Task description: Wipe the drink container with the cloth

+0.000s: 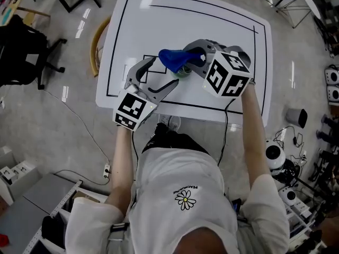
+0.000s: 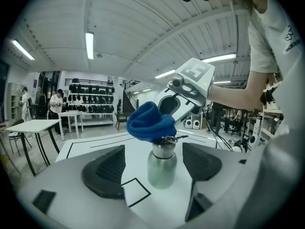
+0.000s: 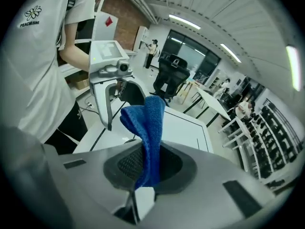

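Count: steel bottle [image 2: 162,168] x1, blue cloth [image 2: 150,120] x1, white table [image 1: 212,15] x1. Grippers x2: left gripper [image 1: 164,72], right gripper [image 3: 147,163]. Marker cubes x2: left cube [image 1: 131,110], right cube [image 1: 228,73]. Black office chair [image 1: 21,52] x1. Person [image 1: 180,173] in head view x1.

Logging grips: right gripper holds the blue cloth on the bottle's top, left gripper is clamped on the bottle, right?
Not clamped: in the left gripper view the left gripper has jaws apart, the bottle standing free between them. Rest holds.
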A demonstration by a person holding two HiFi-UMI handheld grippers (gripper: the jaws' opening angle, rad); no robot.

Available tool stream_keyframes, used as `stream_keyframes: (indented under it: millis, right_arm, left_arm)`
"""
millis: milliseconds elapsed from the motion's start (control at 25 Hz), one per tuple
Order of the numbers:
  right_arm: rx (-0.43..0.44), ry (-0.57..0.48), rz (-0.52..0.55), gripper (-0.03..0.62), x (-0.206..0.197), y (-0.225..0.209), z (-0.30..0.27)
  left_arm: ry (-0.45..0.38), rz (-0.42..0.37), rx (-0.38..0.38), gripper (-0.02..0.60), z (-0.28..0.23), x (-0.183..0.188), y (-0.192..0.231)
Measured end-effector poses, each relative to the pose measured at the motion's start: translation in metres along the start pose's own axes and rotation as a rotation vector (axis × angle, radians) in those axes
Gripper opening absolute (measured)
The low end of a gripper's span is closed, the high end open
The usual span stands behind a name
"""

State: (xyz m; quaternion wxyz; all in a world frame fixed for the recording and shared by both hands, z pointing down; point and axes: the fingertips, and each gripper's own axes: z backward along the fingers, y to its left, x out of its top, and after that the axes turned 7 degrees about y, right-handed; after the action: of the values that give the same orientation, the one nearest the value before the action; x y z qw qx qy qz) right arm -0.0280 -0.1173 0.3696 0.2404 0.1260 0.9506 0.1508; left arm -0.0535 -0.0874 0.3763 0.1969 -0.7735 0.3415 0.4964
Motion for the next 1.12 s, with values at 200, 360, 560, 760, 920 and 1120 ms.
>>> stream_keyframes:
  millis: [200, 360, 560, 760, 920, 1120]
  right_arm:
    - [0.019, 0.021, 0.028, 0.043, 0.010, 0.005, -0.006]
    - [0.002, 0.027, 0.025, 0.043, 0.011, 0.012, 0.003]
    - [-0.017, 0.037, 0.031, 0.043, 0.013, 0.024, 0.011]
    - [-0.041, 0.033, 0.011, 0.043, 0.011, 0.040, 0.017]
    - [-0.053, 0.022, -0.004, 0.043, 0.010, 0.051, 0.019]
    - [-0.166, 0.031, -0.020, 0.043, 0.008, 0.045, 0.019]
  left_arm:
    - [-0.005, 0.010, 0.004, 0.368, 0.007, -0.004, 0.008]
    - [-0.007, 0.013, 0.002, 0.368, 0.009, -0.005, 0.006]
    - [-0.006, 0.008, -0.018, 0.368, 0.007, -0.005, 0.004]
    - [-0.007, -0.003, -0.039, 0.368, 0.007, -0.004, -0.005]
    - [0.005, -0.008, -0.034, 0.368, 0.009, -0.007, -0.007]
    - [0.005, 0.001, -0.020, 0.368, 0.014, -0.009, -0.005]
